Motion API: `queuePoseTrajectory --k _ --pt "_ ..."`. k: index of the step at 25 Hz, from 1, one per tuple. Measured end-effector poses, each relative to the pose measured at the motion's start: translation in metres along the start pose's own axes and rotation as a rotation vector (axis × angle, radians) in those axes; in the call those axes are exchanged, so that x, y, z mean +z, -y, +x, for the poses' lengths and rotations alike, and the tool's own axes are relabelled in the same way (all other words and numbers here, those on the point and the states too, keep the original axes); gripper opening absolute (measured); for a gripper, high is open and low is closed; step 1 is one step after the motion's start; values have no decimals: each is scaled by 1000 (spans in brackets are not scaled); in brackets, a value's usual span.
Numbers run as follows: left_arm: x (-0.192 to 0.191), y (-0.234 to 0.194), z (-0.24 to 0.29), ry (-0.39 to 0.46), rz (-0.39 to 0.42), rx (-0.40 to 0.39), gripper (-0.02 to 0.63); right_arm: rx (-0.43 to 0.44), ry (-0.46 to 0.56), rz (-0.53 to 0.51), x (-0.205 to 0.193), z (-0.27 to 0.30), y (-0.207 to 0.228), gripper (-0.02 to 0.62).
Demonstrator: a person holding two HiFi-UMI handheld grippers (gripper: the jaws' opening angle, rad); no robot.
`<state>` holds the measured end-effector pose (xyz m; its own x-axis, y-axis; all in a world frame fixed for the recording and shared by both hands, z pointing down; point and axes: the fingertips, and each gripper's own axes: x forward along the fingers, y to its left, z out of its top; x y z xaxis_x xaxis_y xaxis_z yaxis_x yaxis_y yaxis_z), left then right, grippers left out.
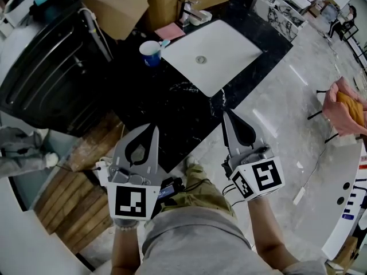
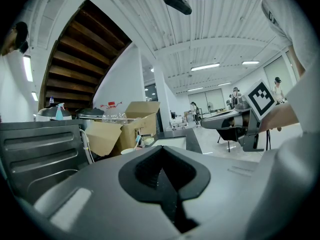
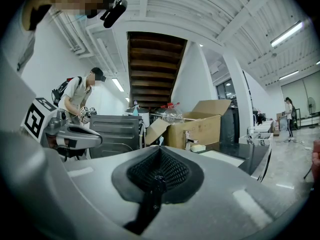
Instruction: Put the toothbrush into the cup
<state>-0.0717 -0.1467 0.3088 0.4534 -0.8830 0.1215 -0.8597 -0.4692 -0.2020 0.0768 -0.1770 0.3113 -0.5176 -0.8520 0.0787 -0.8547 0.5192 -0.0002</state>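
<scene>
Blue cup [image 1: 151, 56] w/ toothbrush [image 1: 164, 42]; all jaws together

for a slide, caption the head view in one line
Left gripper and right gripper shut, empty; light-blue toothbrush in blue-and-white cup beside white rectangular sink on black counter.

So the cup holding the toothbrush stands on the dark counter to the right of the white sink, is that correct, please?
Not quite: the head view shows the cup with the toothbrush on the dark counter to the left of the white sink, not the right.
</scene>
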Motion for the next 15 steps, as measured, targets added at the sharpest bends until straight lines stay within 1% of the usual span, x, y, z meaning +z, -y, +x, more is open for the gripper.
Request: queuePoseTrajectory --k 15 --pt "-1 2 0 -10 -2 3 15 11 -7 13 -3 0 0 -2"
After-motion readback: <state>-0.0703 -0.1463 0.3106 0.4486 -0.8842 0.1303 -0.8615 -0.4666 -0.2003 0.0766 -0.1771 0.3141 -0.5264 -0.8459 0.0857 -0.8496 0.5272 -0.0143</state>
